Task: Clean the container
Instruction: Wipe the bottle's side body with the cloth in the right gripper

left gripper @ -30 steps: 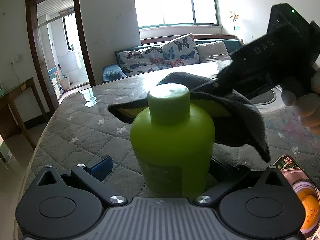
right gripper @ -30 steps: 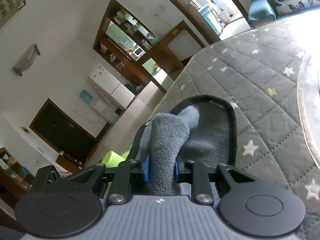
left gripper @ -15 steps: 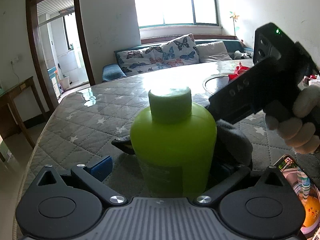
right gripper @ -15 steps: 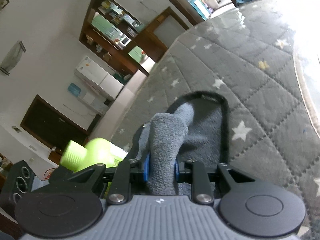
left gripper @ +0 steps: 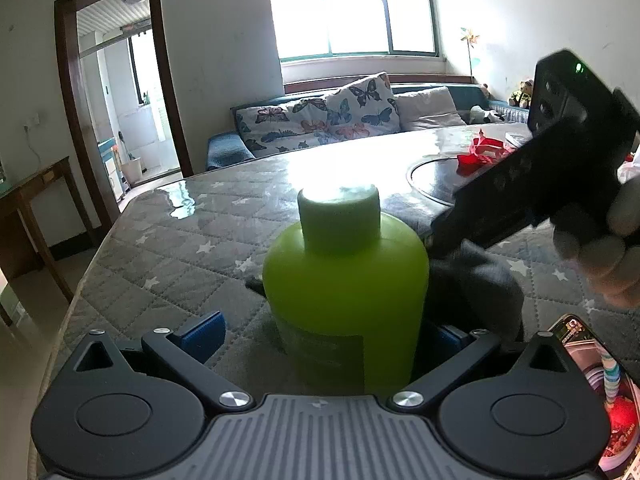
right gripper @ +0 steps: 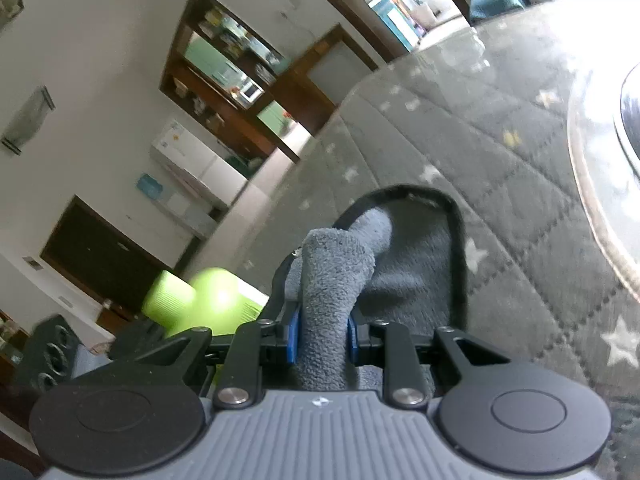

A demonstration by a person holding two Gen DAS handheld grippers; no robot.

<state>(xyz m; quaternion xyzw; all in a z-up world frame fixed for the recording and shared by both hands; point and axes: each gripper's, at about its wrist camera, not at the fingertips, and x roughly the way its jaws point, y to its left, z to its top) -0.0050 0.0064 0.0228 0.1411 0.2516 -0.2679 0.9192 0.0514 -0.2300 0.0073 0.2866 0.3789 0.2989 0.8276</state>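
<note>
A lime-green bottle point(left gripper: 344, 280) with a round cap stands upright on the quilted table cover point(left gripper: 180, 256). My left gripper point(left gripper: 324, 336) is open around its base; the left blue pad point(left gripper: 202, 334) stands apart from it. My right gripper point(right gripper: 320, 332) is shut on a grey cloth point(right gripper: 340, 280). In the left wrist view the cloth point(left gripper: 480, 280) hangs low against the bottle's right side, under the right gripper's black body point(left gripper: 540, 184), which a hand point(left gripper: 596, 256) holds. The right wrist view shows the bottle point(right gripper: 208, 300) blurred at lower left.
A phone point(left gripper: 592, 380) lies at the near right. A round glass turntable point(left gripper: 432, 176) with a red item point(left gripper: 484, 150) sits farther back. The table's edge point(left gripper: 92, 264) drops off at the left. A sofa point(left gripper: 340, 120) stands beyond.
The right gripper has carried the cloth from behind the bottle's cap down to its lower right side. The bottle and left gripper have stayed still.
</note>
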